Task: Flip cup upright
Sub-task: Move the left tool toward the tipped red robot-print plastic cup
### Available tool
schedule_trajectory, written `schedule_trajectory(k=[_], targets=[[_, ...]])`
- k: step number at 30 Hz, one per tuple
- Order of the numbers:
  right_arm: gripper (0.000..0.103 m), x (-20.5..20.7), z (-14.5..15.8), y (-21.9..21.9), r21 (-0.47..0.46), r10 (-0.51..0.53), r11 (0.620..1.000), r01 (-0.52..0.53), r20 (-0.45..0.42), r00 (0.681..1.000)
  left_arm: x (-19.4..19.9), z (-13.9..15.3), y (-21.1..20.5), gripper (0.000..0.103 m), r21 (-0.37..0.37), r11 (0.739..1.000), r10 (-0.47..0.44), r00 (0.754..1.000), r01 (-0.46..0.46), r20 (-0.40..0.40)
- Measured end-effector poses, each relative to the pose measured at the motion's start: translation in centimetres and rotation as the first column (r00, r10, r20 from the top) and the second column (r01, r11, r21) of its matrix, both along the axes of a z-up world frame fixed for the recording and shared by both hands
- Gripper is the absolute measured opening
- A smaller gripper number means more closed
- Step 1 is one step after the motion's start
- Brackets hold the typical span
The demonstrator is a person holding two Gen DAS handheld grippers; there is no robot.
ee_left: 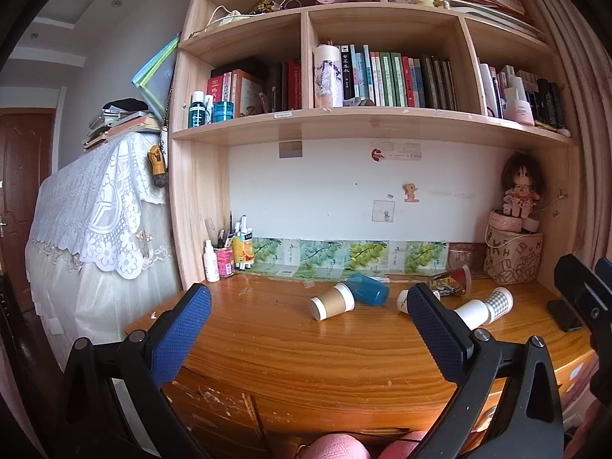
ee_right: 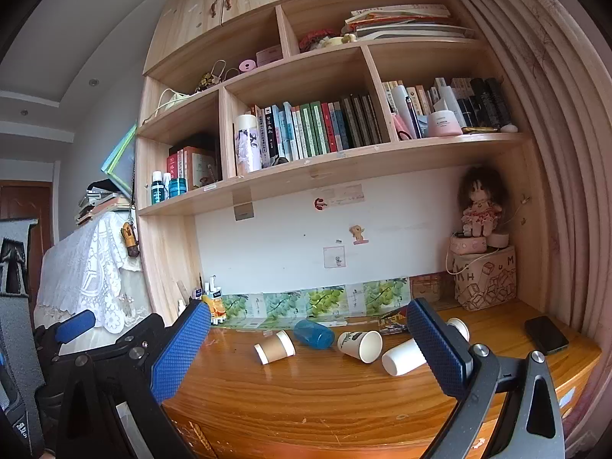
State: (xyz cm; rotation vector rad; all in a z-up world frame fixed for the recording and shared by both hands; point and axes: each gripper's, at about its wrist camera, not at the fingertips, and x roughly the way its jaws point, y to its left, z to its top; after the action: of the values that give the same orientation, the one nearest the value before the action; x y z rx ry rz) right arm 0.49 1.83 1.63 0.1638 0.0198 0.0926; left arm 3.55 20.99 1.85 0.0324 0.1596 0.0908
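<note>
Cups [ee_right: 274, 347] toppled on desk [ee_right: 325, 390], both tongs [ee_left: 308, 306] [ee_right: 306, 327] spread apart, bag [ee_right: 485, 285] lettered "H", "U", "M"

From my left wrist view, my left gripper's right finger [ee_left: 436, 325] covers most of the printed white cup [ee_left: 402, 300]; only its rim edge shows; the phone [ee_left: 564, 315] is partly behind the right gripper [ee_left: 585, 287], itself cut by the frame edge. In the right wrist view, a finger [ee_right: 436, 348] hides the checked cup's [ee_right: 459, 327] body; book spines are too small to read.
</note>
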Motion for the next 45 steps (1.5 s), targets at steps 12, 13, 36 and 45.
schedule_trajectory(k=[12,13,36,45], targets=[[0.103,1.7,0.0,-0.9,-0.019,-0.059,0.998,0.059,-0.013,0.998,2.4,-0.3,0.0,0.102,0.049,0.999,0.020,0.999,-0.017,-0.050],[0.103,2.1,-0.1,-1.2,-0.022,-0.075,0.997,0.074,-0.021,0.997,2.6,-0.4,-0.3,0.102,0.050,0.999,0.014,0.998,-0.011,-0.069],[0.103,6.9,-2.7,-5.7,-0.045,-0.216,0.976,0.211,-0.168,0.962,12.2,-1.1,-5.2,0.102,0.093,0.982,-0.139,0.958,0.166,-0.252],[0.103,8.9,-4.1,-8.1,-0.041,-0.239,0.971,0.235,-0.221,0.946,16.7,-1.1,-8.2,0.102,0.073,0.974,-0.184,0.933,0.216,-0.309]])
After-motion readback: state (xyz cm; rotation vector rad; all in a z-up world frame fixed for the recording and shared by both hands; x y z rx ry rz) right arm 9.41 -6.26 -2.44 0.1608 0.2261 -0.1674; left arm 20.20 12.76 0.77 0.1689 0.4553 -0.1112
